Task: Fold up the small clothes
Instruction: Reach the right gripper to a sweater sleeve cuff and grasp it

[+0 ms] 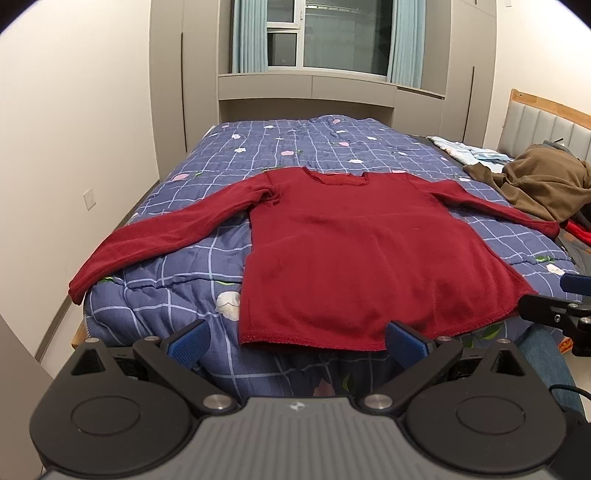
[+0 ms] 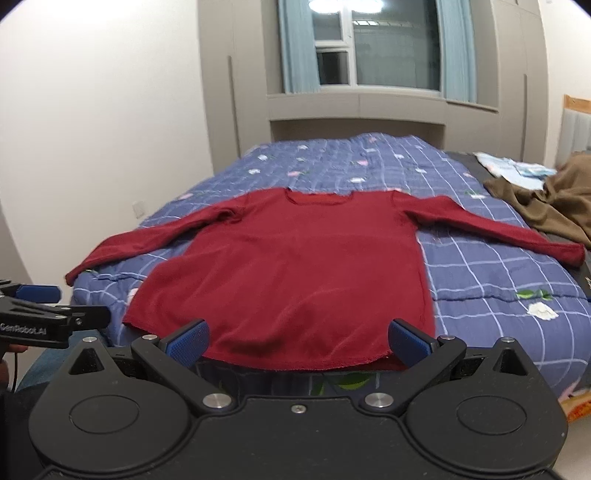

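Red sweater flat on quilt, sleeves spread; left tool, right tool both agape, empty.

Count: one red sweater with two sleeves, one quilt, one brown garment far right, one pale blue cloth, one window, two curtains, two grippers.

left gripper and right gripper, both wide apart, empty
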The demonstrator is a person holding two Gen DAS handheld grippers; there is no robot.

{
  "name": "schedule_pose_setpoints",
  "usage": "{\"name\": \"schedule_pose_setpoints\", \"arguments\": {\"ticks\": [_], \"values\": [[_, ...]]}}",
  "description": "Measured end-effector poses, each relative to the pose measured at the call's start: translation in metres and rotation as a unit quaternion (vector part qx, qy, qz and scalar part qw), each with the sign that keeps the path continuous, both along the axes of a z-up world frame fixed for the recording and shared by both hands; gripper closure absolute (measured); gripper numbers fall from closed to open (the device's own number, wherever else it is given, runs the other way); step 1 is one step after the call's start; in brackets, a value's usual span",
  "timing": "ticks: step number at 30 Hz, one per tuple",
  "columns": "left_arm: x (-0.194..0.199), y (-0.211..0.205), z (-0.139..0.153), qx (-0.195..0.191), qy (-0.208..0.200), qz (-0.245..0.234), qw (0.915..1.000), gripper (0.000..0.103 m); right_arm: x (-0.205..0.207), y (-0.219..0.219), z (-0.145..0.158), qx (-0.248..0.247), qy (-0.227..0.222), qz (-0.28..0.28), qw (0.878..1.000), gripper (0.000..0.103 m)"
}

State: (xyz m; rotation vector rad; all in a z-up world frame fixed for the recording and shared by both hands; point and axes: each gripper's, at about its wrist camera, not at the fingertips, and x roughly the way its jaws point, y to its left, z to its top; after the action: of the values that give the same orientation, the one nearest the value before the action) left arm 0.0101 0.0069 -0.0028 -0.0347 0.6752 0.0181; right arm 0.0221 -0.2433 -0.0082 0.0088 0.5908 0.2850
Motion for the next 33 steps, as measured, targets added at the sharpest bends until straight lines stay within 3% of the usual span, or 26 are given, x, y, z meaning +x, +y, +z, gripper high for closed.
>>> {"name": "schedule_pose_setpoints", "arguments": {"ticks": [5,22,33], "values": [[0.012,0.004,0.001,-0.004,0.013,0.023,0.9996,0.0,0.012,0.004,0.007,-0.023,0.026,-0.047,0.998,0.0],[0.078,0.041,0.011,-0.033,0.029,0.084,0.9955,0.0,0.064,0.014,0.019,-0.019,0.076,-0.092,0.993,0.0],[0.129,0.084,-0.011,-0.054,0.058,0.148,0.9858,0.0,0.129,0.03,0.025,-0.003,0.113,-0.069,0.991,0.0]]}}
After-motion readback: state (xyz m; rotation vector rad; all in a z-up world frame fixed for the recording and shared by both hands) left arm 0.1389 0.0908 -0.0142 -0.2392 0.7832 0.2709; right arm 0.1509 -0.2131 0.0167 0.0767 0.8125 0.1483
